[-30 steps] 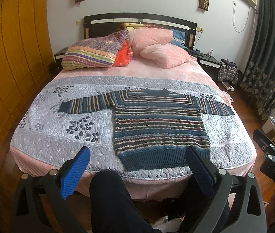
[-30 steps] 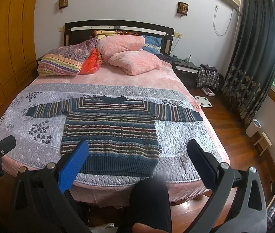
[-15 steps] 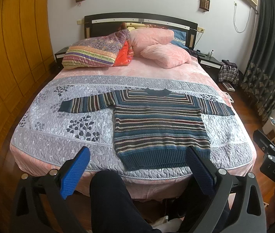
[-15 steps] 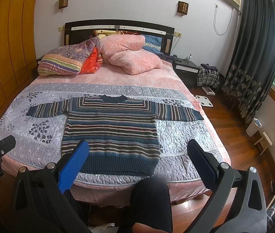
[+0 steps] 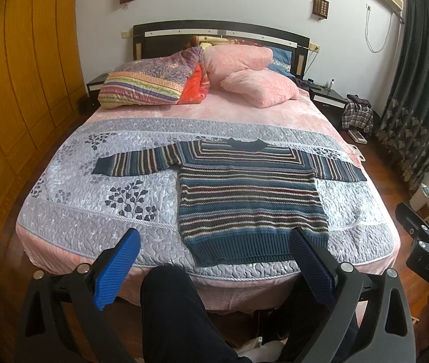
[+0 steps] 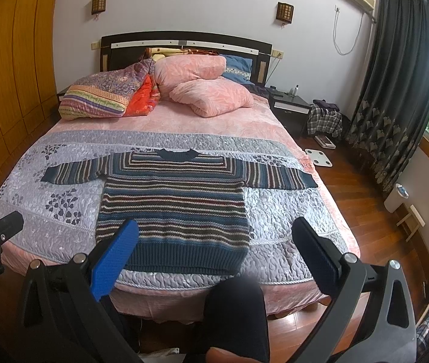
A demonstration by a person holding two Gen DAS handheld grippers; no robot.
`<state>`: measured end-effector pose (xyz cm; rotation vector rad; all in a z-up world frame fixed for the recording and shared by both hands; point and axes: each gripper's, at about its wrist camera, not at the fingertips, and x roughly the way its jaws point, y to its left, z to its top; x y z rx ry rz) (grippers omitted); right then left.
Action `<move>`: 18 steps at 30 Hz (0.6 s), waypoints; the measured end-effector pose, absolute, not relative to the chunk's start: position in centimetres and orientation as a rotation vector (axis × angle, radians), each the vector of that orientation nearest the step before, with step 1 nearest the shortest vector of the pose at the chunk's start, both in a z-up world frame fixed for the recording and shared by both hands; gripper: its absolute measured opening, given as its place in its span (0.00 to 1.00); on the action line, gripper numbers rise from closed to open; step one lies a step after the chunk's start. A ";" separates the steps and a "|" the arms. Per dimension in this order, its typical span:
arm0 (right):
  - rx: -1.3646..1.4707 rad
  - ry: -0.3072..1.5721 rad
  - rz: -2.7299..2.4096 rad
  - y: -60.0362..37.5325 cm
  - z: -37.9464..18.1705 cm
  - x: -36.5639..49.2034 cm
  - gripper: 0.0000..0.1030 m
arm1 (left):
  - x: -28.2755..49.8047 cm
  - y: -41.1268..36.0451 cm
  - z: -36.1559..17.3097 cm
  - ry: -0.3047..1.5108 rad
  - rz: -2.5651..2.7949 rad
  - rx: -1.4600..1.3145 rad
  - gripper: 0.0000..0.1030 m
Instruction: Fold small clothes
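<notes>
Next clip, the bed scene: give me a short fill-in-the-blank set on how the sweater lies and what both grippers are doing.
1. The striped sweater lies flat on the grey quilt with both sleeves spread ____.
2. The left gripper has its jaws ____, holding nothing.
3. The right gripper is also ____, short of the sweater's hem.
4. The pink pillows sit at the ____ of the bed.

Missing words: out; open; open; head

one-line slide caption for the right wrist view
Open right gripper hovers before a striped sweater spread flat on the quilted bed.
</notes>
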<state>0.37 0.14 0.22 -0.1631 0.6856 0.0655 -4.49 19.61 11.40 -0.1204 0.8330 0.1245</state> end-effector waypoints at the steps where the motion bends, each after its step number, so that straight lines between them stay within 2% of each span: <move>1: -0.163 0.685 0.065 0.1 0.2 0.4 0.98 | -4.5 19.6 11.4 0.832 0.126 -0.120 0.96; 18: -0.147 0.642 0.058 -0.1 2.7 0.7 0.98 | -5.0 19.1 14.3 0.776 0.147 -0.117 0.96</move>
